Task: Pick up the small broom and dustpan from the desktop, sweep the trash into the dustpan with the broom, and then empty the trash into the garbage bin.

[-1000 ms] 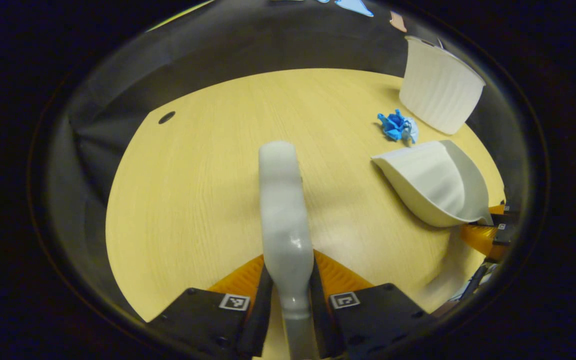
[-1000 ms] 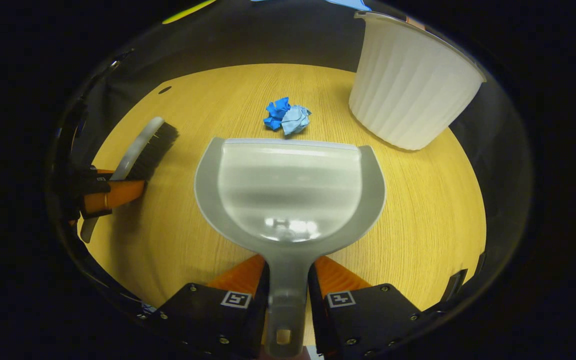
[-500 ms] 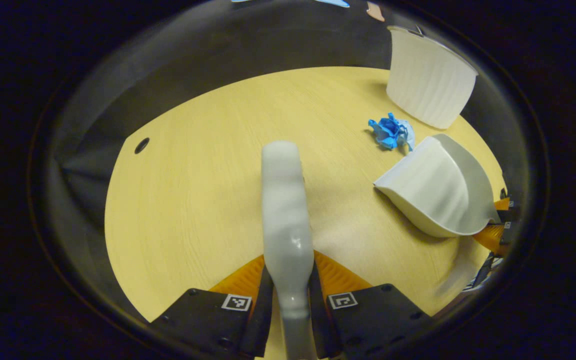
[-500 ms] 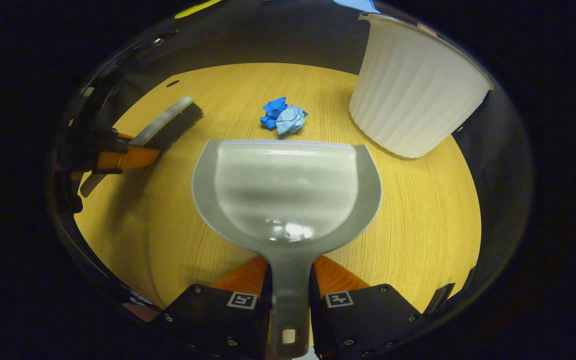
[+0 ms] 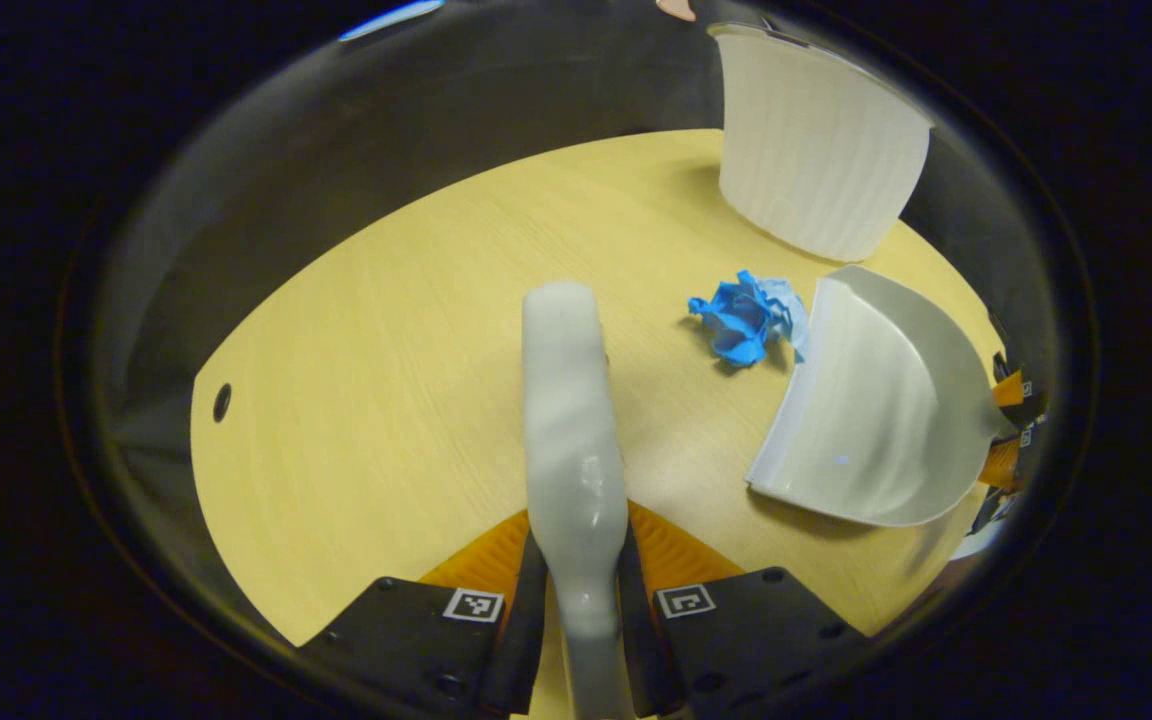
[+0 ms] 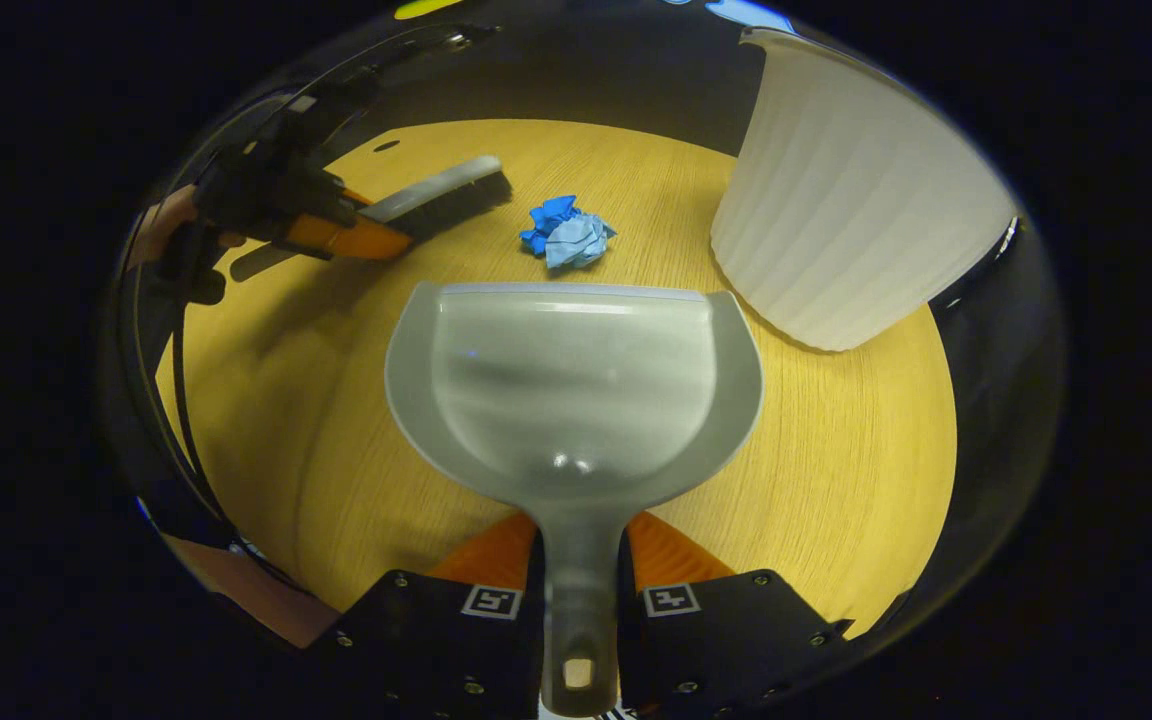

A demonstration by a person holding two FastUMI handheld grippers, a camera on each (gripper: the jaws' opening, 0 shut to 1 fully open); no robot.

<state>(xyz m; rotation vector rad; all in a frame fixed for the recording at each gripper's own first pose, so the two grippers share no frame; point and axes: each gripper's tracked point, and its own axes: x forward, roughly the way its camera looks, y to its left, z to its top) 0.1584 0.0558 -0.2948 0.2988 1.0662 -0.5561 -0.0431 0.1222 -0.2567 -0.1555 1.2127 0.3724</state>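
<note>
Clamping the broom [image 5: 572,400] in our left gripper [image 5: 581,600], we hold the dustpan [image 6: 573,385] pinched in our right gripper [image 6: 581,610]. Blue trash [image 6: 566,232] lies just ahead of the dustpan's lip.

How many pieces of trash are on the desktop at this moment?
1: a crumpled blue paper wad lying on the desktop just past the dustpan front edge, between the broom and the white garbage bin. Anything behind the bin would be hidden.

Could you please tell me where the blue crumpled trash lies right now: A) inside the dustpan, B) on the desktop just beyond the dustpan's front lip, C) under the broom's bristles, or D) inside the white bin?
B: the blue trash sits on the bare desktop ahead of the dustpan lip, with the broom off to one side and the white bin to the other.
</note>
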